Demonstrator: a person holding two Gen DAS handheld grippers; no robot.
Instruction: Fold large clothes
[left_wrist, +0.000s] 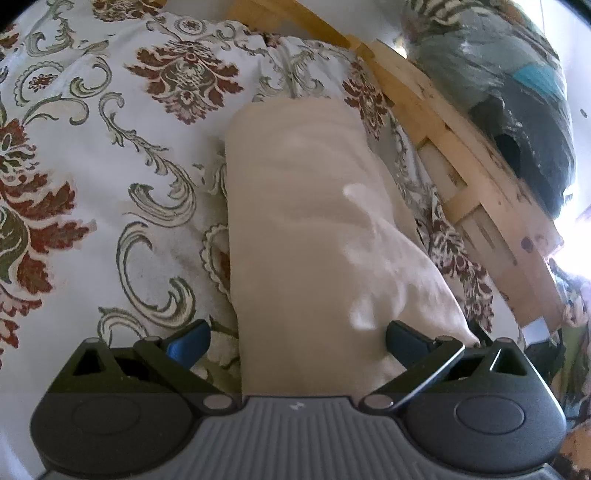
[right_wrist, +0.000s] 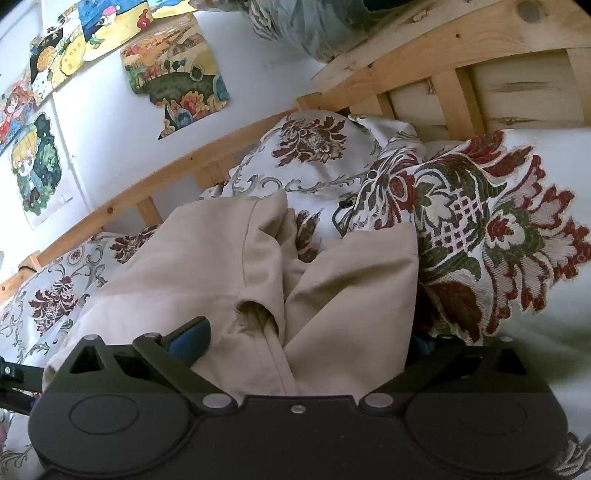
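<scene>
A beige garment (left_wrist: 306, 221) lies as a long folded strip on the floral bedspread (left_wrist: 92, 155). In the left wrist view it runs away from me, and its near end lies between the spread fingers of my left gripper (left_wrist: 297, 343), which is open. In the right wrist view the same beige garment (right_wrist: 207, 266) is bunched, with a seam and a small gap in its folds. It fills the space between the fingers of my right gripper (right_wrist: 306, 343), also open. The right gripper's left fingertip (right_wrist: 192, 338) shows; the cloth hides most of the other one.
A wooden bed frame (left_wrist: 461, 155) borders the bedspread on the right, with a plastic-wrapped dark bundle (left_wrist: 517, 92) behind it. In the right wrist view the wooden rail (right_wrist: 155, 181) runs along a white wall with cartoon pictures (right_wrist: 173, 70). A floral pillow (right_wrist: 480, 236) rests right of the garment.
</scene>
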